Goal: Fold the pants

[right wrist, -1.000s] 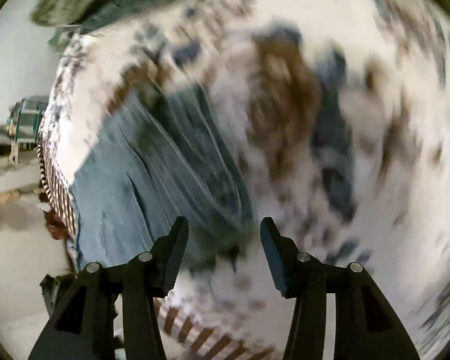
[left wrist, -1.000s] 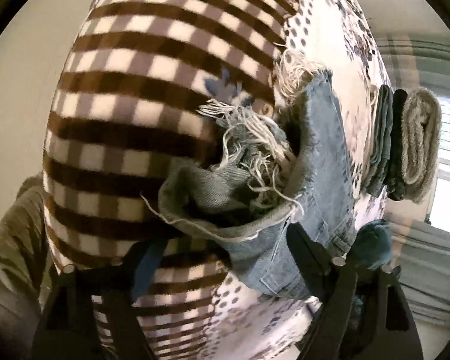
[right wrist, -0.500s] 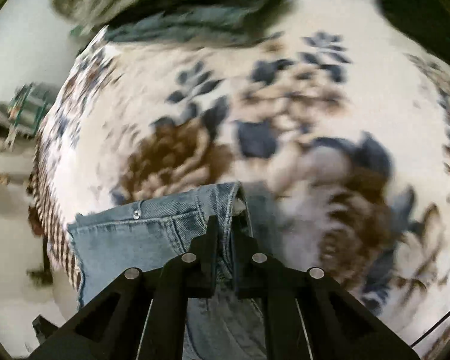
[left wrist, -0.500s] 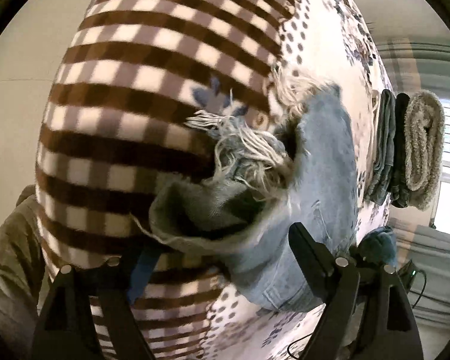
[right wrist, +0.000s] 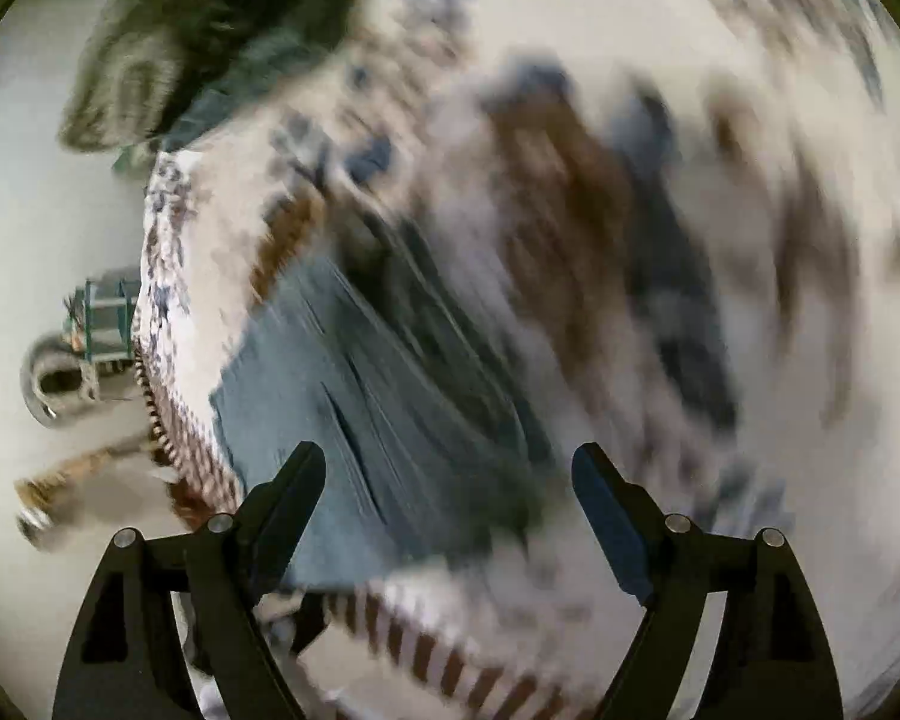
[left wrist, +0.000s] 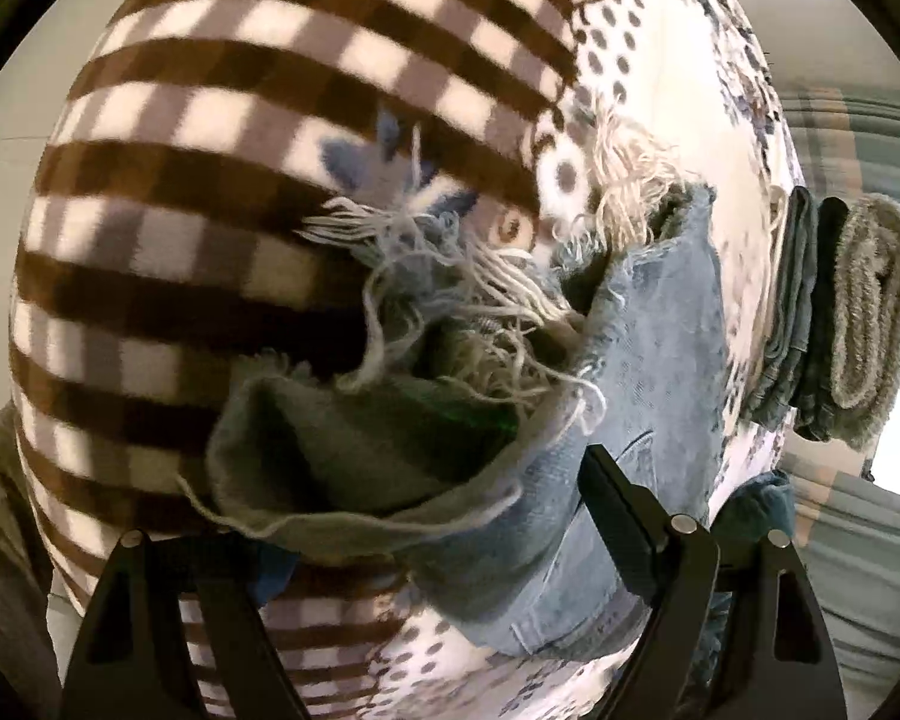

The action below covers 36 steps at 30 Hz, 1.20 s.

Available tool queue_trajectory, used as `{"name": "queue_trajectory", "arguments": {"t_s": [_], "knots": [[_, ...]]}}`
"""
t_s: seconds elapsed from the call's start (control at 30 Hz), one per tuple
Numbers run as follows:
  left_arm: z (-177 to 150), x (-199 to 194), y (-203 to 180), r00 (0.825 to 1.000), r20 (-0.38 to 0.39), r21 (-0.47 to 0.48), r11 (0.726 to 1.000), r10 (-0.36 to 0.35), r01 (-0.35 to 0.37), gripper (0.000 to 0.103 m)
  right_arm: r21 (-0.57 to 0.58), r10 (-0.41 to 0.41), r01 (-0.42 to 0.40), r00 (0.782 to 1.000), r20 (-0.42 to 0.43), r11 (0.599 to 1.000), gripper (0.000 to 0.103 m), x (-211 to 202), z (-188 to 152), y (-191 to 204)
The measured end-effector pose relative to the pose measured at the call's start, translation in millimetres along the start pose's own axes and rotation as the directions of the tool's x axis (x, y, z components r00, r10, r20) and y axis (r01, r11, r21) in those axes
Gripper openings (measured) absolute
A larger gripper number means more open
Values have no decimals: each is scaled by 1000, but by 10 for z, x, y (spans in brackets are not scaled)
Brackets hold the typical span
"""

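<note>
Light blue denim pants (left wrist: 660, 360) with frayed, tasselled hems (left wrist: 486, 300) lie on a patterned blanket. In the left wrist view my left gripper (left wrist: 438, 516) is open, its jaws wide on either side of a raised leg opening (left wrist: 354, 456); the left finger is partly hidden under the fabric. In the blurred right wrist view the pants (right wrist: 354, 420) lie flat near the blanket's edge, and my right gripper (right wrist: 450, 510) is open and empty above them.
The blanket has a brown checked part (left wrist: 240, 150) and a dotted floral part (right wrist: 630, 240). A stack of folded clothes (left wrist: 834, 324) stands at the bed's far edge by a window. Floor and a metal object (right wrist: 72, 372) lie beyond the bed's left edge.
My right gripper was shut on the waistband half a second ago; now it is open and has swung back over the pants. My left gripper has stayed open and moved closer to the leg opening.
</note>
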<state>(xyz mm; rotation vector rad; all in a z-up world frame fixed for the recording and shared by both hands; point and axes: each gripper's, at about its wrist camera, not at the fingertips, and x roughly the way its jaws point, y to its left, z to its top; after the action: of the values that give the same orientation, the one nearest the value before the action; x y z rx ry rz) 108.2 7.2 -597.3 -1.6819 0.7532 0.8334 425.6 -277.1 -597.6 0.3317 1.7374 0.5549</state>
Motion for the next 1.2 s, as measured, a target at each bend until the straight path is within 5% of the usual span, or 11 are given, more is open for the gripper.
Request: {"name": "queue_trajectory", "arguments": {"t_s": [0.17, 0.37, 0.43, 0.5, 0.53, 0.67, 0.87, 1.2], "knots": [[12, 43, -42, 999, 10, -32, 999, 30, -30, 84, 142, 170, -159, 983, -71, 977, 86, 649, -220, -378], [32, 50, -80, 999, 31, -53, 998, 23, -22, 83, 179, 317, -323, 947, 62, 929, 87, 973, -134, -254], [16, 3, -100, 998, 62, -43, 999, -6, 8, 69, 161, 300, -310, 950, 88, 937, 72, 1002, -137, -164], [6, -38, -156, 997, 71, -2, 999, -37, 38, 38, 171, 282, -297, 954, 104, 940, 53, 1009, -177, -159], [4, -65, -196, 996, 74, 24, 998, -53, 51, 37, 184, 290, -307, 951, 111, 934, 51, 1001, -202, -174], [-16, -138, -269, 993, 76, 66, 994, -90, 85, 31, 175, 280, -301, 951, 133, 938, 37, 868, -229, -150], [-71, -440, -498, 986, 67, 114, 983, -152, 144, 28, 136, 254, -276, 954, 159, 951, 32, 416, -257, 211], [-6, -1342, -1733, 971, -3, 289, 929, -239, 230, 28, 140, 270, -307, 934, 234, 941, 30, -700, -291, 1093]]}}
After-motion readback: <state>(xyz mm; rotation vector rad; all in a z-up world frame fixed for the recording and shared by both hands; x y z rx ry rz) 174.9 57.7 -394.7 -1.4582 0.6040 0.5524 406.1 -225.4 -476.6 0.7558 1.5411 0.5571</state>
